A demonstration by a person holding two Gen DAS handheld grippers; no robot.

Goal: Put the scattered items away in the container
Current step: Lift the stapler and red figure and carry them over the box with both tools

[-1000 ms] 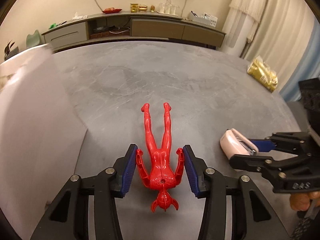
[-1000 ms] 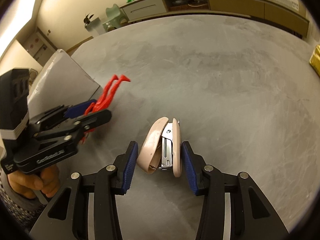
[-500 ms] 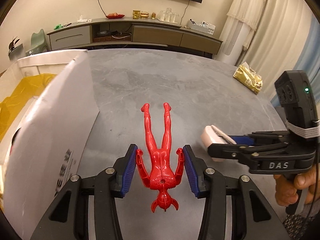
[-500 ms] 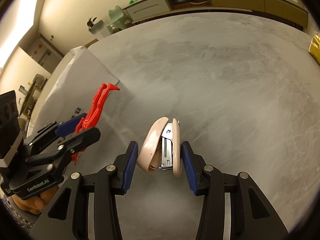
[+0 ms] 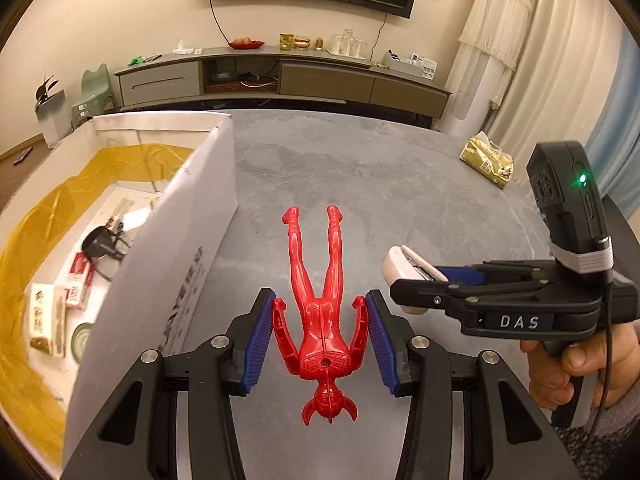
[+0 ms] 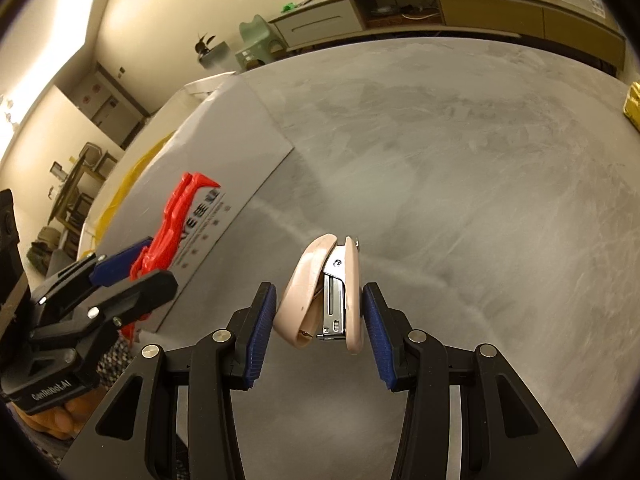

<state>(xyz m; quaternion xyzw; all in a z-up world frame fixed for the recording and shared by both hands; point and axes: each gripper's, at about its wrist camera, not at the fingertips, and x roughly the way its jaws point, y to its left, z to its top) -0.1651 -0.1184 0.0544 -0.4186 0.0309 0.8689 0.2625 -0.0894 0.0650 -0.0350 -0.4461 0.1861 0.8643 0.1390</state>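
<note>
A gold packet (image 5: 487,160) lies on the grey table (image 5: 360,184), a sideboard (image 5: 280,76) behind.

Pink stapler (image 6: 320,292) between blue-padded jaws

glossy red plastic figure (image 5: 322,312) over a matt grey stone-look tabletop (image 5: 360,184).
ribbed blue pads (image 5: 258,334) on matt black plastic; pink plastic stapler (image 6: 320,294) with shiny metal core; white cardboard box (image 5: 168,240), crinkled yellow film lining.

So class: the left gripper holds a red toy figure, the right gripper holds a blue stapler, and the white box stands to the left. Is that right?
Not quite: the stapler in the right gripper is pale pink, as the right wrist view shows. The left gripper does hold the red toy figure, with the white box to the left.
</note>
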